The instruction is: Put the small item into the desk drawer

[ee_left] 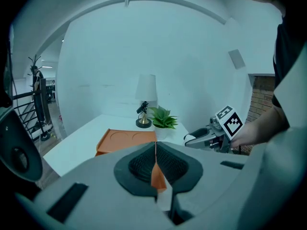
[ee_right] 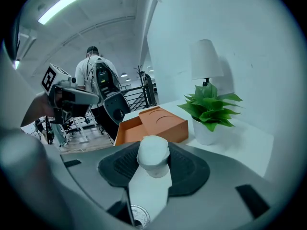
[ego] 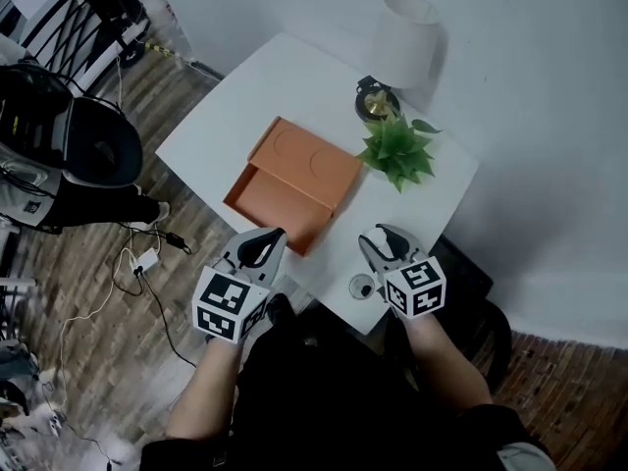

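Right claw (ego: 385, 242) is clamped on the small white item (ee_right: 153, 155), a stubby cap-shaped thing pinched between the two dark pads. It is held up in the air over the near edge of the bench (ego: 235, 116), just in front of the orange drawer box (ego: 312, 160) and not touching it.

Left claw (ego: 263, 246) is shut, with the pads pressed together and nothing gripped. It is held beside the right one, over the same near edge and a bit apart from it. Both are pointed down and forward at the box.

The box is sat around the middle of the bench, with two round dents visible in its top. The drawer (ego: 265, 196) is pulled out toward the near edge, so the tray is open.

A green plant (ego: 397, 150) in a white pot is found at the box's far corner, with a white-shaded lamp (ego: 405, 32) behind it against the wall. A small round thing (ego: 362, 286) is left lying flat by the near corner, just under the right claw; what it is can't be made out.
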The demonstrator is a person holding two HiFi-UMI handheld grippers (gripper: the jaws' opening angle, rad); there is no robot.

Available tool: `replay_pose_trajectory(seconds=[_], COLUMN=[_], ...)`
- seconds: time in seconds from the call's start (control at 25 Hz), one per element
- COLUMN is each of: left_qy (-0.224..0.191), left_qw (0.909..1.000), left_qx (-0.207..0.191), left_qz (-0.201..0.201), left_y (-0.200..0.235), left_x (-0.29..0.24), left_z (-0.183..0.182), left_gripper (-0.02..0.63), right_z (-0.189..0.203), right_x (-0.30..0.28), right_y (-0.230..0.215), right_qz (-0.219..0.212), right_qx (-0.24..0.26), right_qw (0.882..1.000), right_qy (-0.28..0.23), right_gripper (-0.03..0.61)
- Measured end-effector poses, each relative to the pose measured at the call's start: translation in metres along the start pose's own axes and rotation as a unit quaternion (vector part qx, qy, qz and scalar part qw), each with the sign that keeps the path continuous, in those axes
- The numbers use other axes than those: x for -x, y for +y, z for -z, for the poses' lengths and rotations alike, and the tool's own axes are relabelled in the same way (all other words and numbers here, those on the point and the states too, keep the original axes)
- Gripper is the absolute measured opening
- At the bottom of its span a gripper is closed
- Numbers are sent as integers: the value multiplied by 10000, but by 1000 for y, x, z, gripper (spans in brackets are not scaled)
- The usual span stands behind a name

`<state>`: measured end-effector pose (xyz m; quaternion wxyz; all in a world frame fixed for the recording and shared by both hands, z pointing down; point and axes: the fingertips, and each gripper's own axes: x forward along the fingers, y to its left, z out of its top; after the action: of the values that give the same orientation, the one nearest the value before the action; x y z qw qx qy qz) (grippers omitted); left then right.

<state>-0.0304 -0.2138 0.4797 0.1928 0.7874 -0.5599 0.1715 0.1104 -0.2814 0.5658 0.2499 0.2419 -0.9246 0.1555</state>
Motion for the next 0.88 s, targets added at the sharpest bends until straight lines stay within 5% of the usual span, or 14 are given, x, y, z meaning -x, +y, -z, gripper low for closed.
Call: replay_pose_trajectory(seconds=[0.88], left_qy=[-454], left_qw=[9964], left_qx=[-548], left_qz=[468], left_y=[172], left_x=[87], left_z=[-6], left_gripper=[14], right_z=[-113], right_x=[-61], right_y=[138], right_qz=[755], right_qx=[-221], right_qw=[9955], right_qy=[-528], right_gripper=[169])
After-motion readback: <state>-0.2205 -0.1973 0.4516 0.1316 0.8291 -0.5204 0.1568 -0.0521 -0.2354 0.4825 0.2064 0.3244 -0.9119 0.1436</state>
